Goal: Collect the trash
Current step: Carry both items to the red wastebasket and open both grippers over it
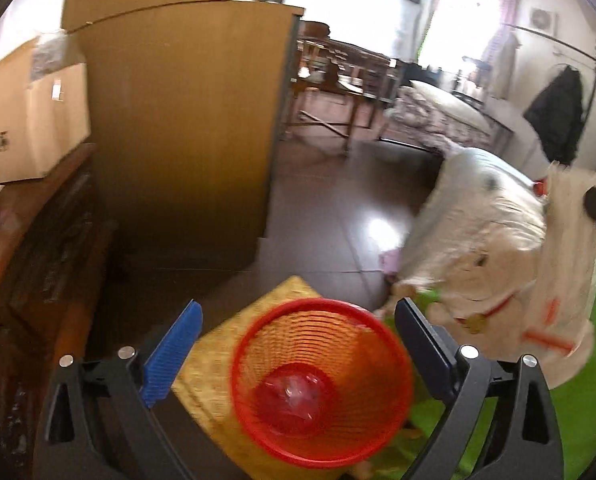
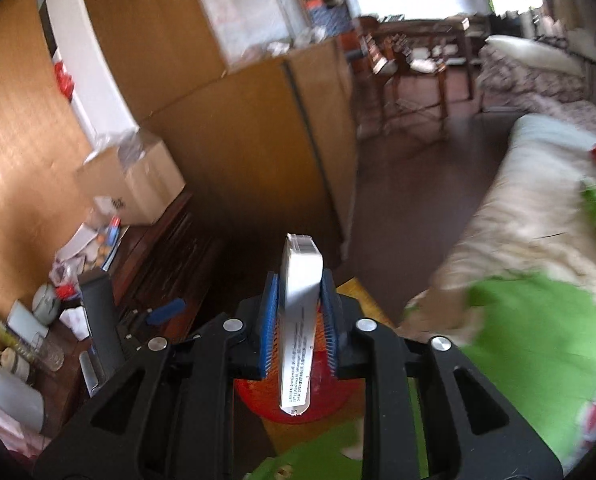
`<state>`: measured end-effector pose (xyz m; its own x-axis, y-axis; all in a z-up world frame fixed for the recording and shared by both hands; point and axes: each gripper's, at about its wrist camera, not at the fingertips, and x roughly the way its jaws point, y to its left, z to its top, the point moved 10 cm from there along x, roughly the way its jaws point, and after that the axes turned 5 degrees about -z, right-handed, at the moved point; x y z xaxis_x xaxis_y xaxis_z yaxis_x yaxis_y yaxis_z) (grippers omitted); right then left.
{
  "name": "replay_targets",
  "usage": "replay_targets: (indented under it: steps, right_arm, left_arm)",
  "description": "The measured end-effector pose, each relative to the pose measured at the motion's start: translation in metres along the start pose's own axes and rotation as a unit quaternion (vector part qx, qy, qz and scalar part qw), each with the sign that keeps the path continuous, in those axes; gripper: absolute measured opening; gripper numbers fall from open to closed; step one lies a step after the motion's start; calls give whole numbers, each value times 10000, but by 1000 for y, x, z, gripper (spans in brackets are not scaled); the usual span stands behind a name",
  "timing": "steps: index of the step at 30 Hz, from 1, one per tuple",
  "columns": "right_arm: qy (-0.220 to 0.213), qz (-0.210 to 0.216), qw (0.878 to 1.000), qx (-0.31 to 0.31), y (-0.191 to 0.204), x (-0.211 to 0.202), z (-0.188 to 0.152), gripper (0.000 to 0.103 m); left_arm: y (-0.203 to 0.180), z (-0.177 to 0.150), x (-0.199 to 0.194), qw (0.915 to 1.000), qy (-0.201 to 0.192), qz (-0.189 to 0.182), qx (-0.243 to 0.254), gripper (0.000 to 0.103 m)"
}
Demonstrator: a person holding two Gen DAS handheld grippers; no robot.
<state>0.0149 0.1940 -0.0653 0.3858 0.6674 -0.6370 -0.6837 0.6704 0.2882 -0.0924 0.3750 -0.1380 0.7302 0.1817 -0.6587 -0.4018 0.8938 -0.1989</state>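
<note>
Cardboard, light and stiff, is my guess for the small white box (image 2: 300, 312) the right tongs (image 2: 297, 322) pinch by its flat sides above the red mesh bin (image 1: 322, 380), left tongs (image 1: 298, 354) gaping empty.

Nothing is reading clearly in either view. The white carton (image 2: 300, 320), which the right gripper (image 2: 298, 320) is clamping between its blue pads, is showing several lines of small black print along its long side, but the letters are blurring past reading. A label on the cardboard box (image 1: 38, 120) is carrying dark marks, also illegible.
</note>
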Motion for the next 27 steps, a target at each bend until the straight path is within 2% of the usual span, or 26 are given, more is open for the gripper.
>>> replay_targets:
  steps: [2,6,11,15,20,27]
  right_arm:
    - [159,45,9999,10,4,14,-4,40]
    - [210,0,9998,19,0,19,-11,41]
    - [63,-132,9997,192,-15,7,-8,44]
    - [-222,-292,9990,241,-28,-16,-4,50]
    - [-657,-472,9960,376,-49,-52,1,65]
    - [-1266,-889,9856,681,-101,-114,-1,77]
  left_arm:
    - [11,2,-6,9999,-53,143,3,95]
    - [17,5,-15,9998,-113,173,-36,95]
    - [-9,10,-15,9999,-154,-33,-20,96]
    - [-34,16,-23,9994,-235,-107,236,96]
    - [-69,23,-39,9973,-375,-261,577,97]
    - [-136,32,-60,9898,-545,-470,1229,97]
